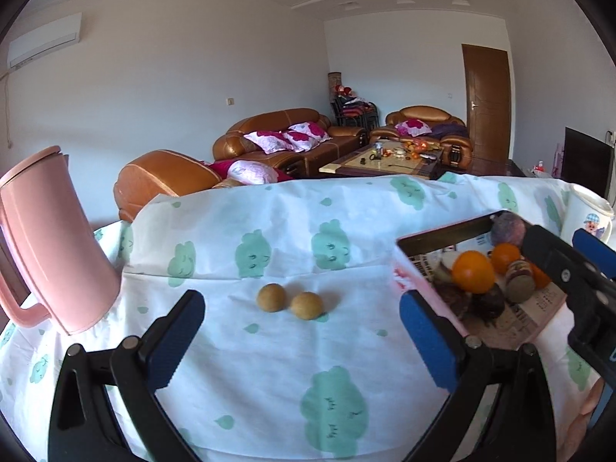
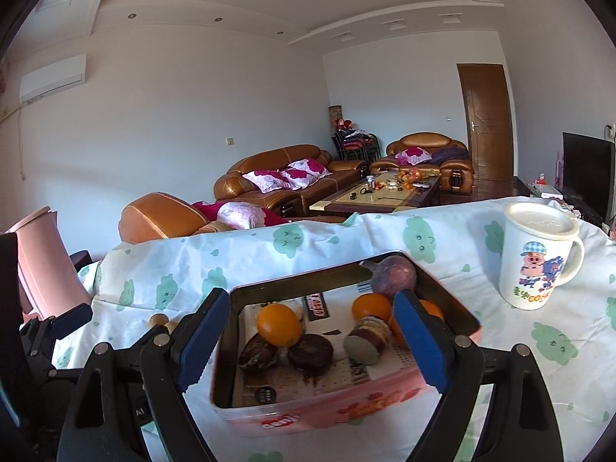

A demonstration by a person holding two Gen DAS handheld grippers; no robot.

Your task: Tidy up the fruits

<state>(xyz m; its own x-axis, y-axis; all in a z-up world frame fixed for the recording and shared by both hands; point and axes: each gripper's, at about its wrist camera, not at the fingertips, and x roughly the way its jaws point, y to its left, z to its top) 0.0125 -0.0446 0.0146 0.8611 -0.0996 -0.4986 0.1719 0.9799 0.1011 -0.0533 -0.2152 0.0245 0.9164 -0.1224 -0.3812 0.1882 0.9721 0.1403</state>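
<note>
Two small tan round fruits (image 1: pixel 289 301) lie side by side on the cloud-print tablecloth, just ahead of my open, empty left gripper (image 1: pixel 304 342). To the right stands a pink tin box (image 1: pixel 408 277) holding oranges (image 1: pixel 472 272), dark round fruits and a purple one. In the right wrist view my open, empty right gripper (image 2: pixel 312 340) hovers over the tin (image 2: pixel 319 412), its fingers spanning an orange (image 2: pixel 278 325), dark fruits (image 2: pixel 310 353) and a cut piece (image 2: pixel 365 340). The tan fruits (image 2: pixel 158 320) peek out at left.
A pink lidded jug (image 1: pixel 50 246) stands at the table's left. A white lidded cartoon mug (image 2: pixel 539 256) stands at the right. Sofas and a coffee table lie beyond the table's far edge.
</note>
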